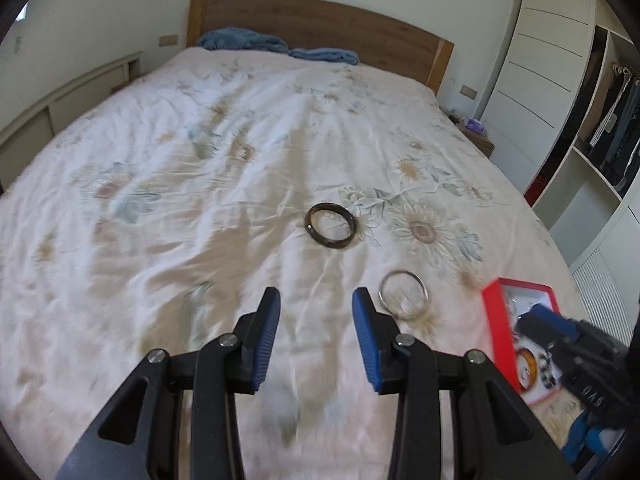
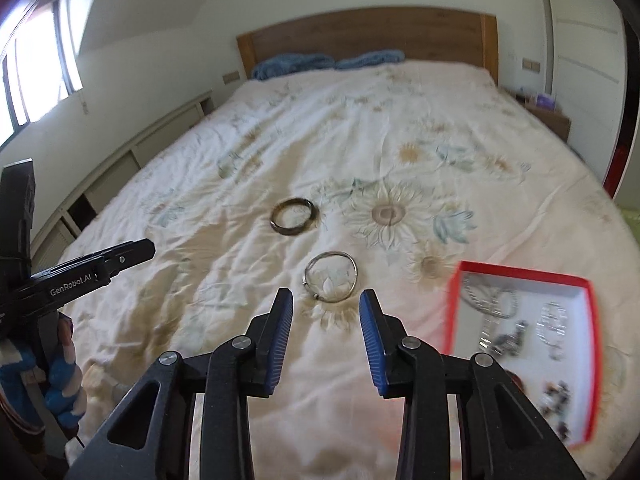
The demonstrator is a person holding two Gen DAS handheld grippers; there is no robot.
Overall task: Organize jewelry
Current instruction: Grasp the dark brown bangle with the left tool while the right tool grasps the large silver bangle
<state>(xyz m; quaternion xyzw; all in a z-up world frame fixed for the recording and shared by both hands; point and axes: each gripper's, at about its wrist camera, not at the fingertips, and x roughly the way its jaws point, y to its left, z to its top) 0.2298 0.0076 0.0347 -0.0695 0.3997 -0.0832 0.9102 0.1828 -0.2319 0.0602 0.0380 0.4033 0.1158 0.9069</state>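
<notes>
Two bangles lie on the floral bedspread (image 1: 200,184). The dark bangle (image 1: 330,245) (image 2: 294,233) is the farther one. The thin silver bangle (image 1: 404,317) (image 2: 306,276) lies nearer, just beyond my fingertips. To the right sits a red-rimmed box (image 1: 496,320) (image 2: 520,270) holding several chains and beaded pieces. My left gripper (image 1: 316,300) is open and empty, with the silver bangle just right of its right fingertip. My right gripper (image 2: 326,300) is open and empty, pointing at the silver bangle just ahead. In the left wrist view the right gripper (image 1: 538,316) hangs over the box.
The wooden headboard (image 1: 320,24) and blue pillows (image 1: 244,42) are at the bed's far end. A white wardrobe with open shelves (image 1: 600,120) stands to the right, a low cabinet (image 2: 132,160) along the left wall, and a nightstand (image 2: 548,116) at the far right.
</notes>
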